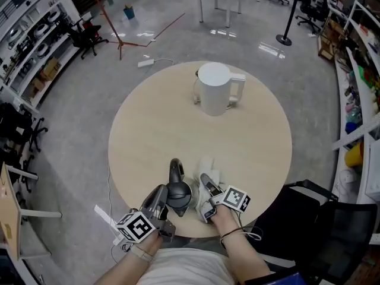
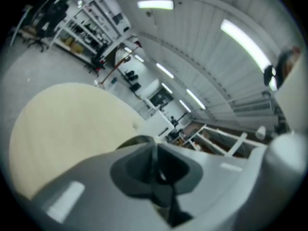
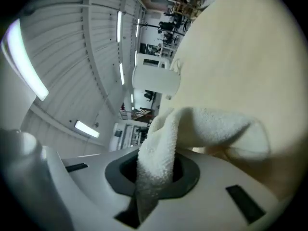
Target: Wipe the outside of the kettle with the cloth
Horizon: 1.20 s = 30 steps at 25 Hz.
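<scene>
Head view first: the kettle (image 1: 215, 89) stands upright on the far side of the round table (image 1: 148, 135), handle to the right and a thin cord (image 1: 194, 91) looping at its left. Both grippers sit at the near edge, well apart from it. The right gripper (image 1: 205, 181) has the white cloth (image 1: 209, 166) bunched at its tip, and the left gripper (image 1: 175, 172) is just to its left.

Left gripper view: jaws pressed together, nothing between them.

Right gripper view: jaws clamped on a fold of cloth (image 3: 207, 129), the rest draped on the tabletop, the kettle (image 3: 155, 78) far ahead.

The cloth looks secured and wiping hasn't begun. Next comes a lift and a carry over bare tabletop to the kettle's wall. There's plenty of room, but mind that cord.
</scene>
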Tool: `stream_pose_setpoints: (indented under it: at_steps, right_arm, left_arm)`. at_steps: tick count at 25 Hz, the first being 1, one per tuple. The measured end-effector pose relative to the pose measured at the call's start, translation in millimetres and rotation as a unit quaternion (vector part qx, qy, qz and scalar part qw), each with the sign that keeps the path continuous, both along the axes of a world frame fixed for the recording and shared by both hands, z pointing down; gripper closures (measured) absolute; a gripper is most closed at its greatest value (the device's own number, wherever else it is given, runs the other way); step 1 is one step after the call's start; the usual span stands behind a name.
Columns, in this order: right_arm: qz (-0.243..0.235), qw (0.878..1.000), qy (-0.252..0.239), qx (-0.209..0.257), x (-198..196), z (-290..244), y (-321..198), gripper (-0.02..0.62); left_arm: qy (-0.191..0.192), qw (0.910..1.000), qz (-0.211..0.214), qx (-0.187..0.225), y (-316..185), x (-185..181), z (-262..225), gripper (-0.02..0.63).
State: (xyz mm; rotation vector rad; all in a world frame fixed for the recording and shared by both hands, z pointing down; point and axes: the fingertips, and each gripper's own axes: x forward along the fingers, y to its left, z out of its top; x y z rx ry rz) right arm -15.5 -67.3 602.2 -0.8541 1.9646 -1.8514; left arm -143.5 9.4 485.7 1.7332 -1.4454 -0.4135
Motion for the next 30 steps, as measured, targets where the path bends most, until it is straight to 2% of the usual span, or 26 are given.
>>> stream_pose_setpoints:
  at_steps: [1,2,3,4,6,7,8,9,10,12,13,14,15,16,17,18,19,21,22,23,24,25,27,28,29,30]
  right_arm:
    - [-0.011,0.999,-0.050,-0.006,1,-18,0,0.548]
    - [-0.012,0.995,-0.102,-0.017,4,-35,4,0.548]
    - [-0.007,0.989,-0.145,-0.027,9,-49,11,0.548]
    - [-0.002,0.984,-0.175,-0.033,10,-60,21,0.548]
    - [-0.004,0.981,-0.190,-0.036,0,-68,42,0.548]
    - [0.000,0.983,-0.179,-0.035,-7,-65,47,0.548]
    - [0.012,0.987,-0.159,-0.037,-10,-54,48,0.548]
    - [0.027,0.991,-0.125,-0.044,-9,-36,45,0.548]
    - [0.035,0.995,-0.076,-0.054,-7,-9,40,0.548]
    - [0.009,0.996,0.040,-0.077,-5,53,30,0.548]
    - [-0.009,0.994,0.067,-0.089,-8,67,26,0.548]
    - [-0.022,0.995,0.060,-0.082,-12,55,23,0.548]
    - [-0.035,0.998,0.029,-0.041,-18,18,19,0.548]
    - [-0.050,0.998,-0.016,0.026,-26,-32,17,0.548]
    - [-0.062,0.992,-0.059,0.091,-34,-77,16,0.548]
    - [-0.066,0.986,-0.081,0.129,-40,-100,15,0.548]
    - [-0.059,0.988,-0.069,0.124,-39,-91,10,0.548]
    - [-0.033,0.999,0.012,0.007,-26,-2,1,0.548]
    - [-0.029,0.997,0.043,-0.057,-20,40,3,0.548]
    - [-0.031,0.994,0.054,-0.086,-19,55,8,0.548]
    - [-0.033,0.997,0.042,-0.065,-21,36,13,0.548]
    - [-0.032,0.999,0.005,-0.005,-25,-6,17,0.548]
    - [-0.018,0.991,-0.062,0.114,-30,-76,20,0.548]
    - [-0.011,0.992,-0.051,0.119,-28,-67,19,0.548]
    - [-0.005,0.997,-0.013,0.076,-24,-30,16,0.548]
    - [-0.004,1.000,0.028,0.005,-20,18,15,0.548]
  left_arm:
    - [0.025,0.9996,0.010,-0.005,3,0,-3,0.583]
    - [0.025,0.9992,0.031,0.000,5,1,-9,0.605]
    - [-0.007,0.9979,0.062,0.016,4,3,-18,0.611]
    - [-0.063,0.9923,0.101,0.035,2,7,-25,0.611]
    - [-0.188,0.9624,0.189,0.051,-6,21,-25,0.610]
    - [-0.224,0.9464,0.227,0.046,-9,30,-18,0.609]
    - [-0.243,0.9356,0.254,0.038,-9,37,-12,0.609]
    - [-0.253,0.9298,0.265,0.031,-9,40,-7,0.593]
    - [-0.260,0.9277,0.267,0.027,-9,41,-5,0.607]
    - [-0.259,0.9291,0.262,0.028,-10,39,-4,0.607]
    - [-0.256,0.9300,0.263,0.028,-10,38,-5,0.607]
    - [-0.252,0.9303,0.265,0.028,-10,38,-4,0.607]
    - [-0.248,0.9304,0.268,0.029,-10,38,-4,0.607]
    - [-0.245,0.9305,0.271,0.029,-10,38,-3,0.607]
    - [-0.243,0.9306,0.272,0.031,-10,37,-3,0.607]
    - [-0.243,0.9308,0.271,0.032,-11,36,-3,0.608]
    - [-0.245,0.9310,0.269,0.032,-12,35,-3,0.607]
    - [-0.247,0.9312,0.266,0.033,-12,35,-3,0.607]
    - [-0.248,0.9314,0.265,0.033,-11,36,-2,0.607]
    - [-0.248,0.9316,0.264,0.032,-10,36,-2,0.607]
    - [-0.248,0.9316,0.264,0.033,-10,37,-2,0.607]
    - [-0.248,0.9314,0.264,0.034,-10,37,-3,0.607]
    - [-0.250,0.9306,0.265,0.036,-10,36,-5,0.607]
    - [-0.253,0.9303,0.263,0.036,-10,34,-5,0.608]
    - [-0.255,0.9301,0.261,0.036,-11,33,-5,0.607]
    - [-0.258,0.9300,0.260,0.037,-11,33,-5,0.609]
